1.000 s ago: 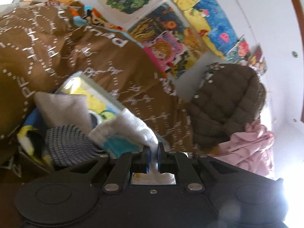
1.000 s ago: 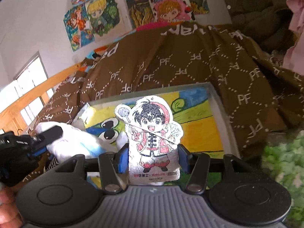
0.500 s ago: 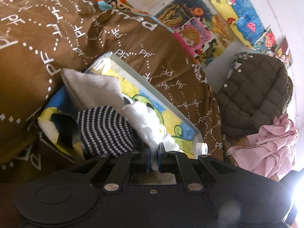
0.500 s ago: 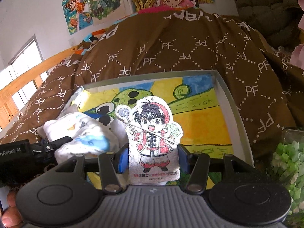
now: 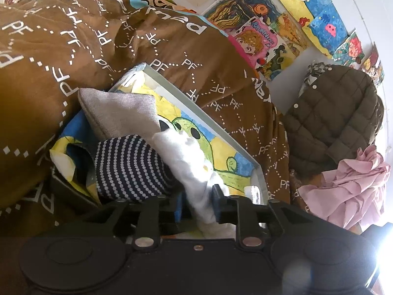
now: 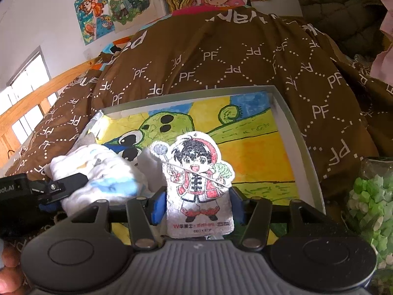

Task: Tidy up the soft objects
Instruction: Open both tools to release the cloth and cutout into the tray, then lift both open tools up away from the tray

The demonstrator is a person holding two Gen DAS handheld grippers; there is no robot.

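Observation:
A shallow white box (image 5: 196,109) (image 6: 292,132) with a cartoon picture on its floor lies on the bed. Its near left corner holds a grey cushion (image 5: 120,115), a dark dotted knit piece (image 5: 130,167) and a white cloth (image 5: 181,152) (image 6: 103,169). My left gripper (image 5: 198,204) (image 6: 61,193) is opening around the white cloth, and a dark gap shows beside its left pad. My right gripper (image 6: 197,206) holds a flat cartoon-boy cushion (image 6: 196,172) upright over the box's near edge. Its jaws are starting to open, with the pads still at the cushion's sides.
A brown "PF" duvet (image 5: 73,49) (image 6: 221,61) is heaped around the box. A quilted olive jacket (image 5: 331,113) and a pink garment (image 5: 348,189) lie to the right. Green fluffy material (image 6: 368,201) sits at the near right, a wooden bed rail (image 6: 49,91) at the left.
The left jaws, pinched tight on the white cloth before, have parted, and the cloth has come down into the box beside the dotted piece. The right gripper still carries the cartoon cushion.

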